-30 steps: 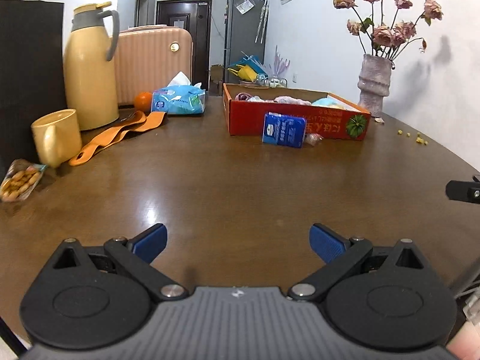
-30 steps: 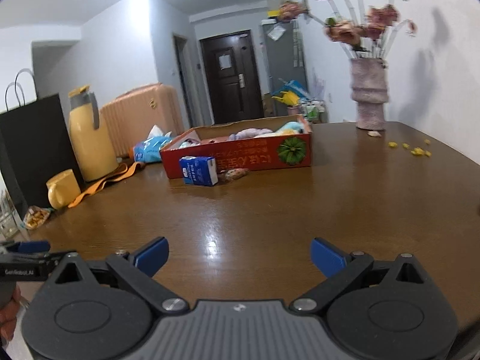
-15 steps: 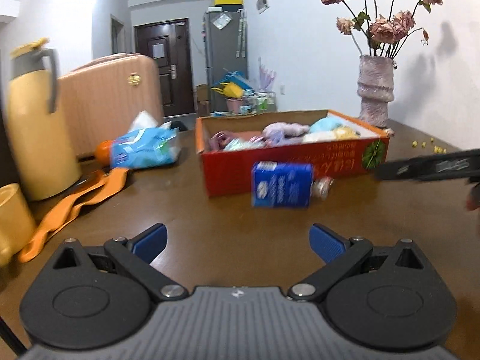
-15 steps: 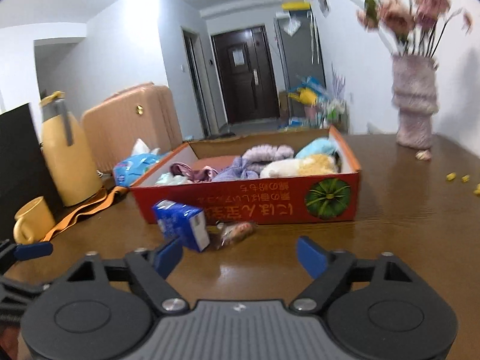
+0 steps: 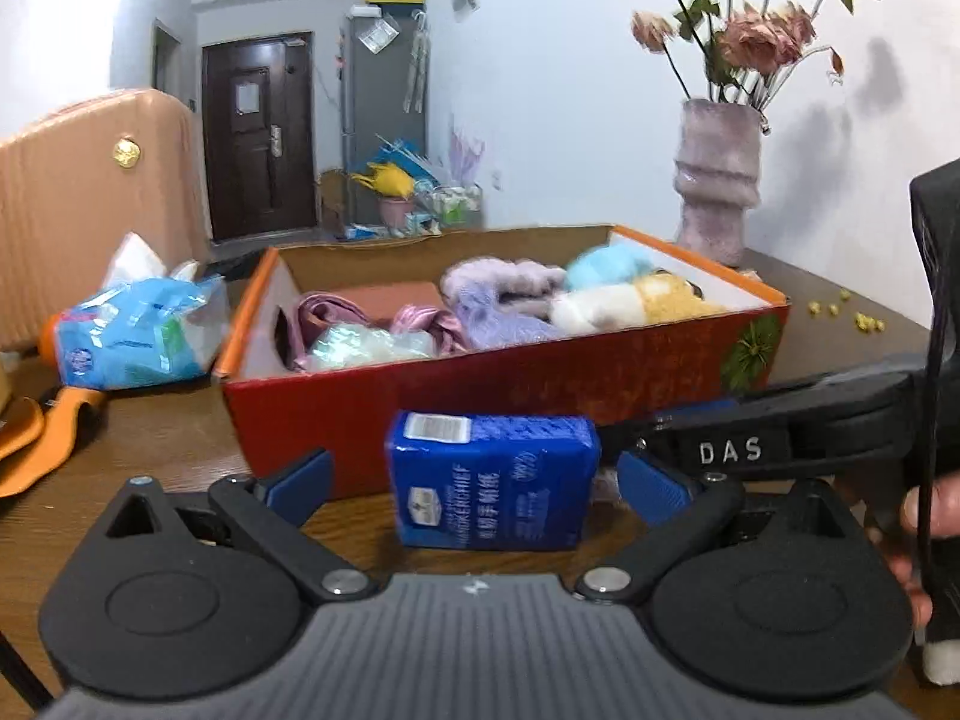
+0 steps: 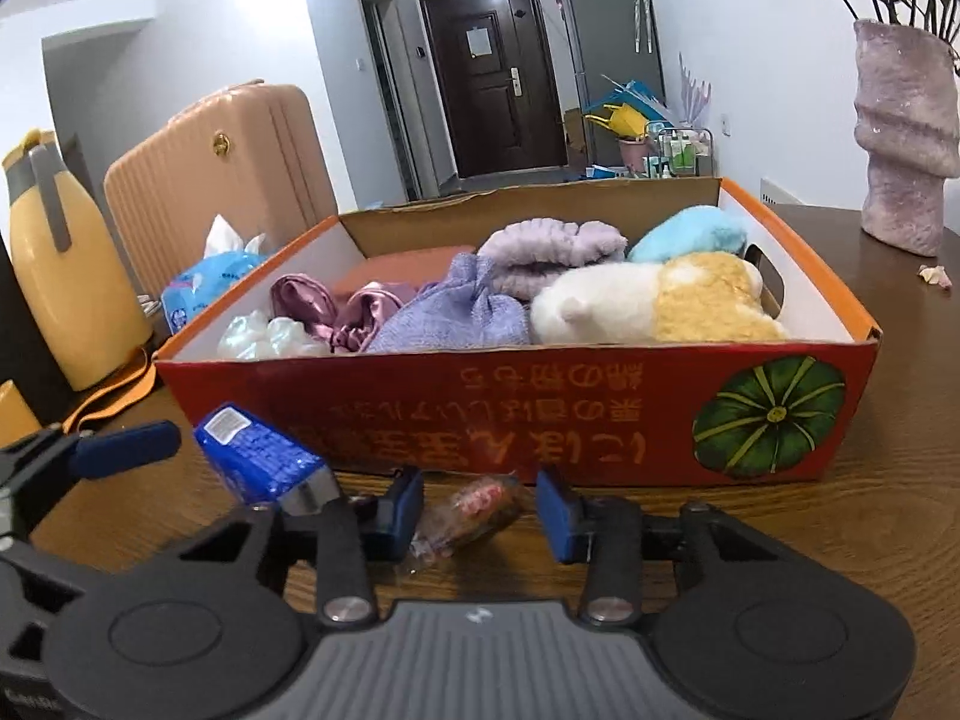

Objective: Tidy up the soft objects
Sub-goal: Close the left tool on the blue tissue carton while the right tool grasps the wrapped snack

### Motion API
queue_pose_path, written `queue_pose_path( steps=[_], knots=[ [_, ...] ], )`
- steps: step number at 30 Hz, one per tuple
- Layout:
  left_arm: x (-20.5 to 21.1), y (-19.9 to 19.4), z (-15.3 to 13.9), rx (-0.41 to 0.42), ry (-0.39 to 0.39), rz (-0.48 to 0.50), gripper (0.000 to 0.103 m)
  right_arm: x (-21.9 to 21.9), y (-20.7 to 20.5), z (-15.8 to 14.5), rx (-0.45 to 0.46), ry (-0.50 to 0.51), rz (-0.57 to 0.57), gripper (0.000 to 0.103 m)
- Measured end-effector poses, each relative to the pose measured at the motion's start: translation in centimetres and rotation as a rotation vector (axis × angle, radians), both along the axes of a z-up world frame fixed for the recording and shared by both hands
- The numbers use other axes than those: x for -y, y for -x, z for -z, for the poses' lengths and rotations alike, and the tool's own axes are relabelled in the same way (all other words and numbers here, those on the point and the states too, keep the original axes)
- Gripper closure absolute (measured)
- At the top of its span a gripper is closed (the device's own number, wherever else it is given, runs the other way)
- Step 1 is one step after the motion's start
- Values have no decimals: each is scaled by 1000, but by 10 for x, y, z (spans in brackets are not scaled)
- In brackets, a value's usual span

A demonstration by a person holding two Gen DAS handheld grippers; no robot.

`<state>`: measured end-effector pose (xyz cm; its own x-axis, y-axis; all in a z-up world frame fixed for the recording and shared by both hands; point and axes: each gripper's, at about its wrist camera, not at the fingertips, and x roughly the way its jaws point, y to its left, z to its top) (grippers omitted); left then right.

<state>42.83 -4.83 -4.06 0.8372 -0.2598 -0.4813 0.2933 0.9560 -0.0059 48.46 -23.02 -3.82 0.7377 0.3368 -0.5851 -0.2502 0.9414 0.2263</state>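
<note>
You're over a brown wooden table (image 6: pixel 840 540) in a white-walled room, dark door (image 6: pixel 498 72) at the far end. The red cardboard box (image 6: pixel 540 414) sits ahead, plush toys (image 6: pixel 654 300) and cloth pouches inside, bare tabletop on its right. Your left gripper (image 5: pixel 474 474) is spread wide around the blue tissue pack (image 5: pixel 492 480), not touching. Your right gripper (image 6: pixel 480 510) stands apart around a small wrapped snack (image 6: pixel 468 510) at the box's front wall.
</note>
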Motion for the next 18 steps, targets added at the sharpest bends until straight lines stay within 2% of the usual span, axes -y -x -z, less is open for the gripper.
queue_pose_path(
  steps=[1, 2, 3, 4, 9, 13, 15, 17, 18],
  knots=[
    [1, -2, 1, -6, 5, 10, 1, 1, 0, 0, 0, 1, -6, 65],
    [2, -3, 0, -7, 5, 18, 7, 3, 1, 0, -4, -1, -3, 65],
    [4, -4, 0, -8, 2, 26, 22, 4, 1, -1, -9, -4, -5, 65],
    [6, -3, 0, -11, -7, 31, 31, 6, 2, -1, -12, -3, -7, 65],
    [3, 7, -1, -14, -1, 11, 31, 7, 12, 0, -8, 55, -44, 65],
    [-3, 15, -3, -9, -43, -22, 31, 5, 19, 0, 0, 82, -76, 62],
    [-7, 17, -7, -11, -60, -56, 31, -4, 22, 2, 18, 134, -88, 61],
    [-12, 17, -11, -2, -40, -74, 31, -15, 27, 4, 50, 192, -106, 64],
    [-14, 17, -12, -4, -36, -83, 31, -16, 27, 4, 51, 177, -118, 64]
  ],
)
